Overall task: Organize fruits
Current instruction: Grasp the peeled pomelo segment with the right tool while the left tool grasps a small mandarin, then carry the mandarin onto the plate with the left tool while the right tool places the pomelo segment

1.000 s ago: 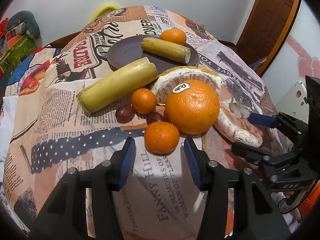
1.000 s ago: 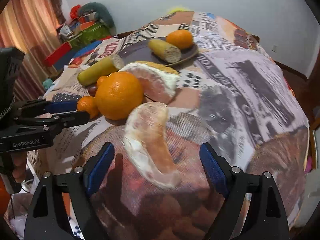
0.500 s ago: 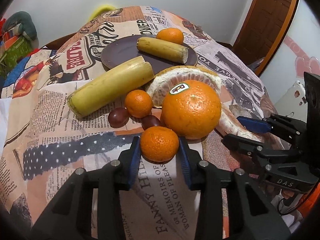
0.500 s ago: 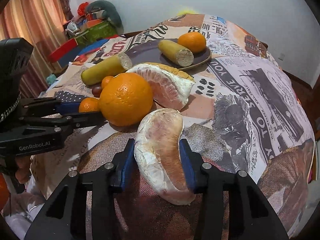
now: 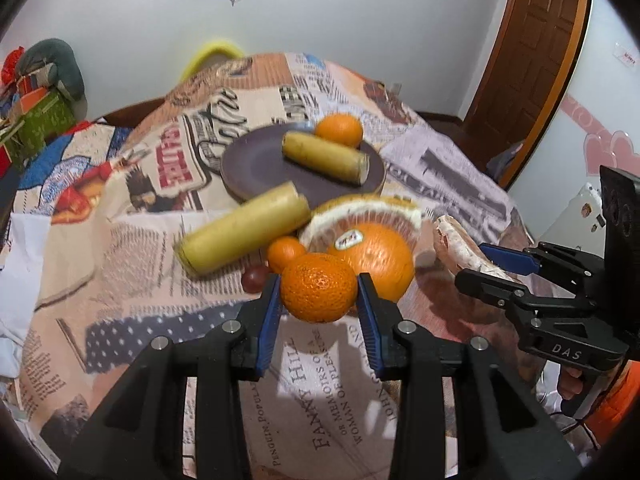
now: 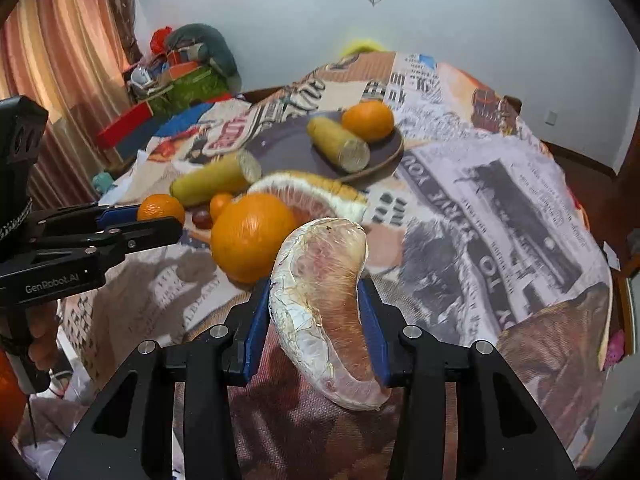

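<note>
My left gripper [image 5: 318,300] is shut on a small mandarin [image 5: 319,287] and holds it just above the cloth. My right gripper [image 6: 318,320] is shut on a peeled pomelo segment [image 6: 324,312], also lifted. The other gripper shows in each view: the right gripper [image 5: 486,266] at right, the left gripper [image 6: 160,222] at left. On the table lie a big orange [image 5: 378,260], a pomelo wedge in its peel [image 5: 362,212], a smaller mandarin [image 5: 285,252], a grape [image 5: 253,278] and a yellow cane piece [image 5: 244,234]. A dark plate [image 5: 256,164] holds another cane piece [image 5: 324,158] and a mandarin [image 5: 339,130].
A newspaper-print cloth [image 5: 320,400] covers the round table. Boxes and a stuffed toy [image 6: 188,64] pile up at the back left by a curtain [image 6: 60,60]. A wooden door [image 5: 532,52] stands at the right. A person's hand [image 6: 40,332] grips the left tool's handle.
Both grippers closed, the left on the small mandarin and the right on the pomelo segment, and both have lifted their fruit off the cloth.
</note>
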{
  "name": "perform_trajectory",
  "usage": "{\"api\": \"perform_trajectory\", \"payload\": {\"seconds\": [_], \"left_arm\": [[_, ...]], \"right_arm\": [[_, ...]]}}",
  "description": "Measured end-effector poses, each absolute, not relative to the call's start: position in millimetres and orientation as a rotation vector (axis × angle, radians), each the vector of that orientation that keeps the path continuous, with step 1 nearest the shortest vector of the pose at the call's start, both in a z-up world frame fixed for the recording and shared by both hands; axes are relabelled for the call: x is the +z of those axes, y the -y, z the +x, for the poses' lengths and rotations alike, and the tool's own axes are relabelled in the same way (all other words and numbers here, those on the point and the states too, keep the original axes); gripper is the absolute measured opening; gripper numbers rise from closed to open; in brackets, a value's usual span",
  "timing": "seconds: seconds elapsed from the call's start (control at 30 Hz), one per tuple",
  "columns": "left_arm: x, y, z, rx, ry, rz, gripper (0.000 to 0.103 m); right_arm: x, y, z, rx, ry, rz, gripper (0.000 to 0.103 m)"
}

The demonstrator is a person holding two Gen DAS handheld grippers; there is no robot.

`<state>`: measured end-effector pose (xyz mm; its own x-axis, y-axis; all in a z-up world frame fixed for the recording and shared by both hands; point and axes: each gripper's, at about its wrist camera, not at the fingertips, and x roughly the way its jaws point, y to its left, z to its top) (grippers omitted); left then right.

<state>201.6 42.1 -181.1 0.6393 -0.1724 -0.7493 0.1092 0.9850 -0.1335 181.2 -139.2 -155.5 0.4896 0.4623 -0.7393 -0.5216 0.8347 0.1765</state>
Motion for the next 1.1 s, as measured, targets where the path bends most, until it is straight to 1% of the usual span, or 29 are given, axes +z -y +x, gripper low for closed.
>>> {"api": "perform_trajectory", "payload": {"seconds": [0.27, 0.53, 0.83, 1.1], "left_arm": [[-152.1, -45.3, 213.0, -0.151, -0.786, -0.08, 0.037], [-141.4, -54.2, 237.9, -0.133, -0.752, -0.093, 0.037], [-145.2, -65.9, 272.7, -0.117, -0.74, -0.11, 0.037], [-160.4, -76.8, 311.4, -0.103, -0.76, -0.121, 0.037]], "right_arm": [[-128.1, 139.4, 192.3, 0.586, -0.791, -0.074, 0.04], [-103.5, 132.6, 211.6, 0.584, -0.707, -0.065, 0.04], [-93.0, 119.9, 237.3, 0.6, -0.658, -0.065, 0.04], [-96.9, 103.5, 264.7, 0.619, -0.645, -0.071, 0.04]]}}
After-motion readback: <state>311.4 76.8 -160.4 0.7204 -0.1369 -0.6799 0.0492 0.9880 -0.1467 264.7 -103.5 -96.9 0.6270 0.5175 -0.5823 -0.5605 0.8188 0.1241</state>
